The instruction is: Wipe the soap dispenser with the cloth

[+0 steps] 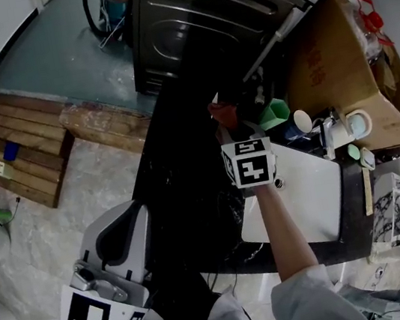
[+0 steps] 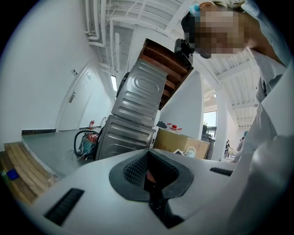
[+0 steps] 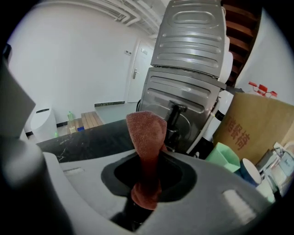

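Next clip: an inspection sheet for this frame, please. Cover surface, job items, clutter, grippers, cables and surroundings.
Surface: black speckled stone countertop, with a white rectangular basin at its right end.
Job's things: reddish-brown terry cloth, held upright in the right gripper; black pump soap dispenser just behind it. Cannot tell if they touch.
Clutter: green plastic tub, white cup, brown cardboard box.
Grippers: right gripper shut on the cloth; left gripper shut, empty, held low off the counter.
Cables: looped black hose on the floor.
Surroundings: grey ribbed metal appliance, wooden slat pallet.
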`<control>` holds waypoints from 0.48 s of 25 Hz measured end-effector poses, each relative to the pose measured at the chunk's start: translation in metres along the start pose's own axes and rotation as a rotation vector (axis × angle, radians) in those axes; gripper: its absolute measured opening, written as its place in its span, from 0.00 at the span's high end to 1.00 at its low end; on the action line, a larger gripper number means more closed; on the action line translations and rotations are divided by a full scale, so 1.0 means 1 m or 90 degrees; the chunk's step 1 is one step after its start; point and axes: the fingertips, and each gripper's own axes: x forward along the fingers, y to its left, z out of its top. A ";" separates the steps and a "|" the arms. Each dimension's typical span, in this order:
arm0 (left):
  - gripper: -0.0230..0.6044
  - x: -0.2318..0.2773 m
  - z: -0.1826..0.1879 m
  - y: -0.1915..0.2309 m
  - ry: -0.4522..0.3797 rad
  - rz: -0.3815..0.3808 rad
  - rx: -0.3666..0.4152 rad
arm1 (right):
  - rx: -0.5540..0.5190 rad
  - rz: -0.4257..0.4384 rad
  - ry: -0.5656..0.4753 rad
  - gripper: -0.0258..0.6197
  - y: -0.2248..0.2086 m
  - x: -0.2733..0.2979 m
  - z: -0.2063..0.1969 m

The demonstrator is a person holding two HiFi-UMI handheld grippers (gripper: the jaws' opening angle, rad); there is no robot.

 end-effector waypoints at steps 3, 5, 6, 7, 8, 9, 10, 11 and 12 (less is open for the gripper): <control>0.96 0.002 -0.001 -0.006 0.000 -0.010 -0.001 | 0.026 -0.025 0.007 0.84 -0.019 -0.007 -0.012; 0.96 0.003 -0.001 -0.009 0.000 -0.016 -0.002 | 0.046 -0.042 0.010 0.84 -0.031 -0.010 -0.019; 0.96 0.004 -0.002 -0.011 0.001 -0.019 -0.002 | 0.057 -0.050 0.011 0.84 -0.037 -0.012 -0.022; 0.96 0.005 -0.002 -0.013 0.002 -0.023 -0.002 | 0.068 -0.059 0.011 0.84 -0.043 -0.014 -0.026; 0.96 0.005 -0.003 -0.015 0.002 -0.026 -0.003 | 0.078 -0.067 0.012 0.84 -0.048 -0.016 -0.029; 0.96 0.006 -0.003 -0.016 0.003 -0.029 -0.003 | 0.089 -0.074 0.012 0.84 -0.053 -0.018 -0.032; 0.96 0.006 -0.003 -0.017 0.003 -0.032 -0.004 | 0.100 -0.081 0.010 0.84 -0.057 -0.021 -0.034; 0.96 0.006 -0.003 -0.019 0.003 -0.035 -0.005 | 0.112 -0.086 0.007 0.84 -0.061 -0.024 -0.036; 0.96 0.007 -0.003 -0.020 0.002 -0.038 -0.005 | 0.124 -0.090 0.002 0.84 -0.064 -0.028 -0.038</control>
